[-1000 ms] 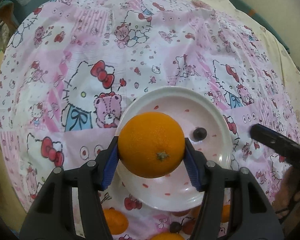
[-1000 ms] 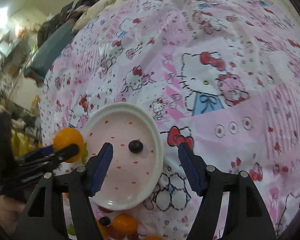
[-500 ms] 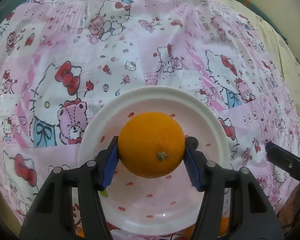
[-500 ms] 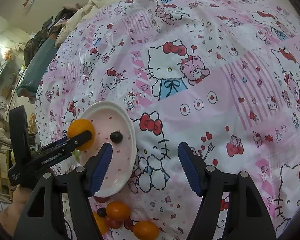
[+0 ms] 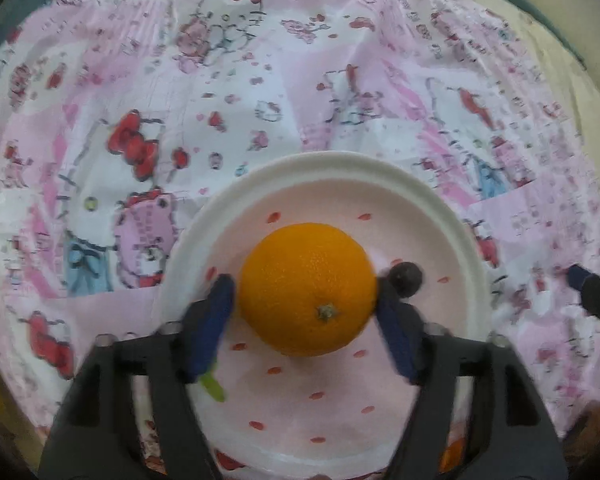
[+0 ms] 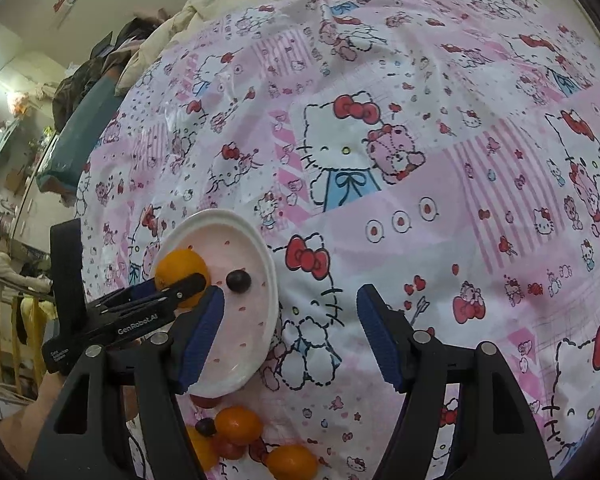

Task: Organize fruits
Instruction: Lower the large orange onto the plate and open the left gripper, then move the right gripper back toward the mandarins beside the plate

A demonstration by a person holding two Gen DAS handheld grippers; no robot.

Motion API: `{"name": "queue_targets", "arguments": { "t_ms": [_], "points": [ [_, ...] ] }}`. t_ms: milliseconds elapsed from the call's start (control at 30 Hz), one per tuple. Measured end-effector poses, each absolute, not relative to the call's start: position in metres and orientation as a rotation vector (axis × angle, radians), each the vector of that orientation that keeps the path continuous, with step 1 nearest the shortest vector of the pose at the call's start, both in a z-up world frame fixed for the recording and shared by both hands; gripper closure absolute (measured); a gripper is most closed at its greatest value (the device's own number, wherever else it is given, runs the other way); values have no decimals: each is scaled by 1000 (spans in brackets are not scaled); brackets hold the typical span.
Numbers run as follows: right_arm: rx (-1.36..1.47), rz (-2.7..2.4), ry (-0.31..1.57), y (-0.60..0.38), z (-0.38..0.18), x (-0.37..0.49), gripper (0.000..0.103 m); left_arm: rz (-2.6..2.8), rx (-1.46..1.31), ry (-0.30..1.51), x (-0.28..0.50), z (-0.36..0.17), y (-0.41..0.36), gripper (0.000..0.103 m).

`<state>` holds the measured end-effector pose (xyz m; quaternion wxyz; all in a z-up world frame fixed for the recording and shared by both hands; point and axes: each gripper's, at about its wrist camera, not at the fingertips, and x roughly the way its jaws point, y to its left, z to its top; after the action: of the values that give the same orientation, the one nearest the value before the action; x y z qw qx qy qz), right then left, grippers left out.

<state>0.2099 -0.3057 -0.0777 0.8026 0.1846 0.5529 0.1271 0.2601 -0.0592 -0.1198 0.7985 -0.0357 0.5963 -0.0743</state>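
Pink-and-white cartoon-cat patterned cloth (image 6: 380, 128) covers the whole work surface, with a cluttered room edge visible far off in the right wrist view. At the centre of the left wrist view, the left gripper (image 5: 306, 312) points steeply down over a white round plate with small red speckles (image 5: 324, 164); its blue-padded jaws are opening, and the round orange with a brown stem end (image 5: 308, 290) sits between them on the plate, a thin gap showing beside the left pad (image 5: 212, 320). Just beside the orange, on the same plate, lies a small dark round berry (image 5: 406, 278). A green scrap (image 5: 214, 388) peeks out below the left pad. Outward from there, the right gripper (image 6: 290, 334) hangs over the bare cloth next to the plate's edge with its jaws spread and nothing between them. Near the bottom of the right wrist view, off the plate, a cluster of small orange citrus fruits (image 6: 238, 424) lies on the cloth with a dark berry (image 6: 205, 426) and some reddish fruit (image 6: 228, 450) among them.
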Motion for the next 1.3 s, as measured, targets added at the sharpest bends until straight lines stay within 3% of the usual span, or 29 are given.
{"name": "queue_targets", "arguments": {
  "t_ms": [33, 67, 700, 1067, 1300],
  "points": [
    [387, 274, 1183, -304, -77, 210, 31, -147, -71, 1277, 259, -119, -59, 15],
    [380, 274, 1182, -304, -76, 209, 31, -153, -80, 1276, 259, -119, -59, 12],
    [362, 281, 1138, -309, -55, 175, 31, -93, -63, 1092, 212, -43, -47, 12],
    [365, 290, 1128, -311, -47, 134, 27, -98, -130, 953, 144, 7, -28, 12],
    [363, 294, 1137, -312, -50, 114, 26, -58, -174, 958, 105, 13, -10, 10]
  ]
}}
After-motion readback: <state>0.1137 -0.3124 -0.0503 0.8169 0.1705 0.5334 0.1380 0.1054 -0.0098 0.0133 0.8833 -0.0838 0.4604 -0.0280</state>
